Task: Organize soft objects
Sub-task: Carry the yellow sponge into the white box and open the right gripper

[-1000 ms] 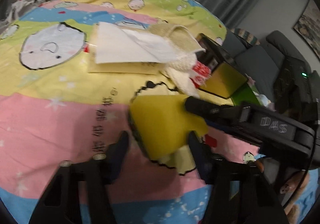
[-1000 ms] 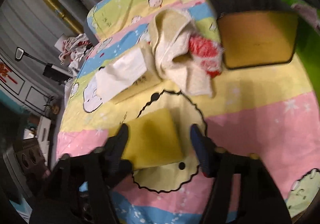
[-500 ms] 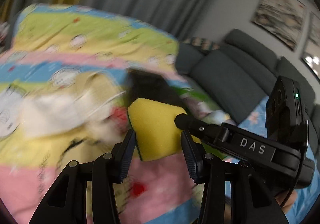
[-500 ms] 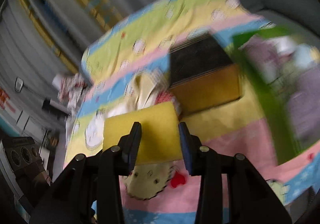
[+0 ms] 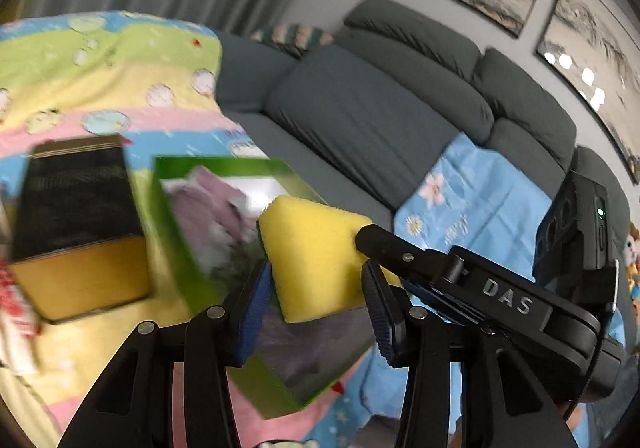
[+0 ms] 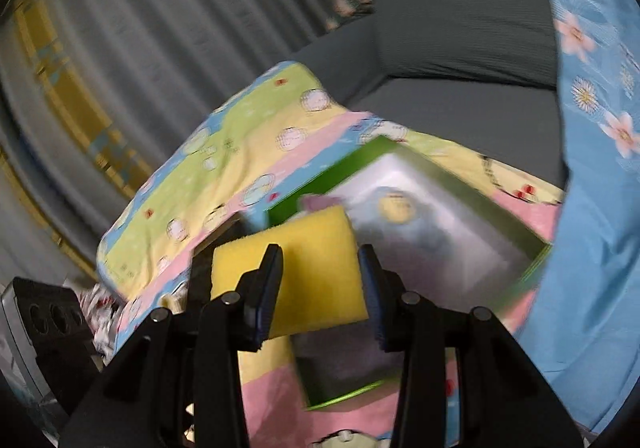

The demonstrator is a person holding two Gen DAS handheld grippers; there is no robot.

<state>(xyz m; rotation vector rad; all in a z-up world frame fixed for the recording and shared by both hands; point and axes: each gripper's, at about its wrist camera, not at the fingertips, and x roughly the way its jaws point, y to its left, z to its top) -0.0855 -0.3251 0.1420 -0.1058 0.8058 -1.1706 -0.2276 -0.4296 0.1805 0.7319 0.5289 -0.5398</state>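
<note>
A yellow sponge [image 5: 316,252] is held in the air between both grippers. My left gripper [image 5: 318,292] is shut on one end of it, and my right gripper [image 6: 320,284] is shut on the sponge [image 6: 304,260] from the other side. The right gripper's black body [image 5: 480,292] shows in the left wrist view. Under the sponge stands a green box [image 5: 176,240] with purple and white soft things inside; it also shows in the right wrist view [image 6: 536,268].
A black and yellow box [image 5: 80,228] stands left of the green one on the pastel striped cartoon cloth [image 5: 100,60]. A grey sofa [image 5: 360,108] with a blue flowered sheet [image 5: 480,188] lies behind. Grey curtains [image 6: 160,28] hang at the back.
Both grippers closed on the sponge, lifted it off the cloth and carried it right, from beside the towel pile to above the green box.
</note>
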